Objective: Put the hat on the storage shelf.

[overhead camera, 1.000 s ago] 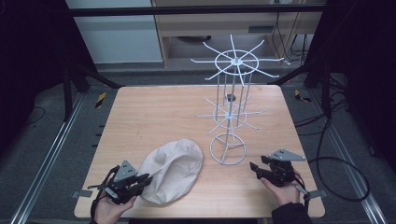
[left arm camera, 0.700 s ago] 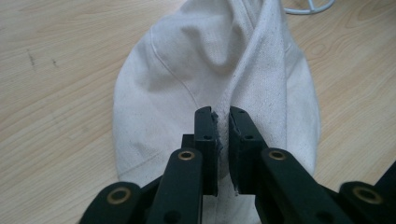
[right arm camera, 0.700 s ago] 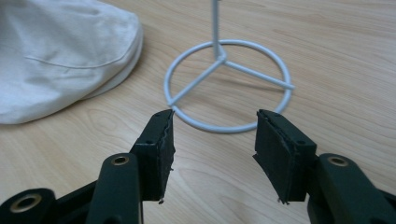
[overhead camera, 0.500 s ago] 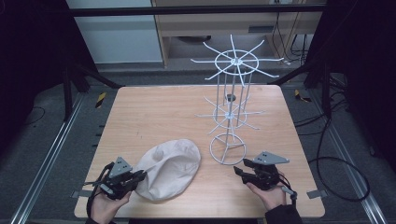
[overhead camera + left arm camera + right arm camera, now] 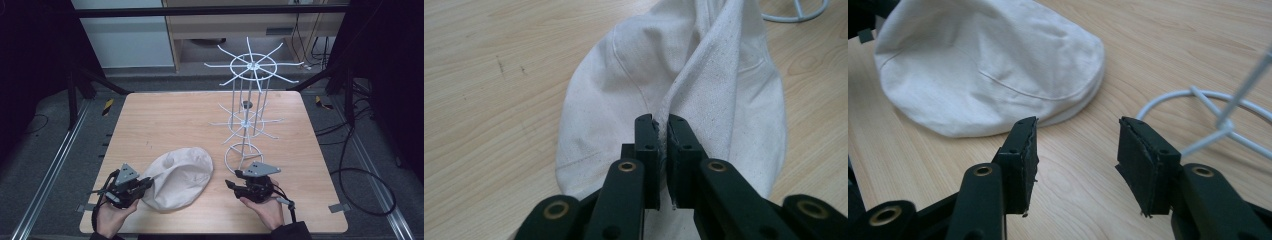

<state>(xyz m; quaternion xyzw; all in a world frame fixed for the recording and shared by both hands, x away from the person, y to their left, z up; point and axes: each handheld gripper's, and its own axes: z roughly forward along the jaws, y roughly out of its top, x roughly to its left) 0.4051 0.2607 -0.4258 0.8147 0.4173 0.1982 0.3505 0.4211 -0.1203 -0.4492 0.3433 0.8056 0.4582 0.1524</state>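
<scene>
A cream flat cap [image 5: 177, 177] lies on the wooden table [image 5: 175, 115] near its front edge. My left gripper [image 5: 149, 182] is at the cap's left rim; in the left gripper view its jaws [image 5: 663, 122] have just been closing and now pinch a raised fold of the cap's cloth [image 5: 684, 65]. To the cap's right, my right gripper [image 5: 229, 184] points left at it. Its jaws [image 5: 1078, 145] have narrowed a little but stand open over bare wood, a short way from the cap's edge [image 5: 983, 65].
A white wire hanging rack [image 5: 248, 110] with spoke arms stands at the right middle of the table. Its base ring [image 5: 1208, 120] lies just beside my right gripper. Dark frame posts and rails flank the table.
My right gripper has moved left along the front edge, closer to the cap. The left gripper has stayed at the cap's rim and drawn its jaws together on the cloth.
</scene>
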